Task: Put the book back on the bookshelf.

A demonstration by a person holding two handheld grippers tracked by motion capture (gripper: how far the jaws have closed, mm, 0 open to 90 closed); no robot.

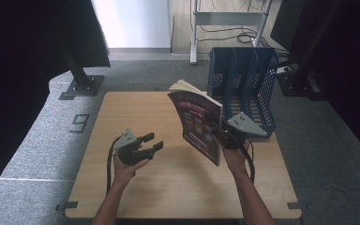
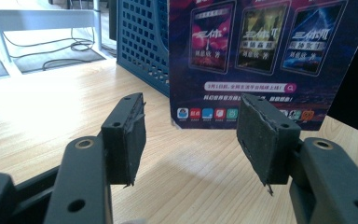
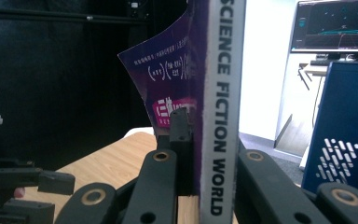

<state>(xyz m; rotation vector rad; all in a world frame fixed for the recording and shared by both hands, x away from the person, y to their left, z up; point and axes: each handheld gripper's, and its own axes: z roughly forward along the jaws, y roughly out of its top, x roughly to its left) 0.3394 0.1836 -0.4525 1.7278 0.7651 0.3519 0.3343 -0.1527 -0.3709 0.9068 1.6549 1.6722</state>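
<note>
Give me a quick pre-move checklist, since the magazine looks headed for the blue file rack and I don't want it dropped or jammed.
1. Grip on magazine: right gripper is clamped across its spine end, which sits between the jaws in the right gripper view. Ok.
2. Magazine clear of the table: held upright, lifted off the wood. Ok.
3. Pages under control: the cover bows outward. Not ok.
4. Blue file rack slots free: nothing visible in them from the high view. Ok.
5. Left gripper: open, holding nothing, apart from the magazine. Ok.
6. Slot wide enough for the bowed magazine: cannot tell.
</note>
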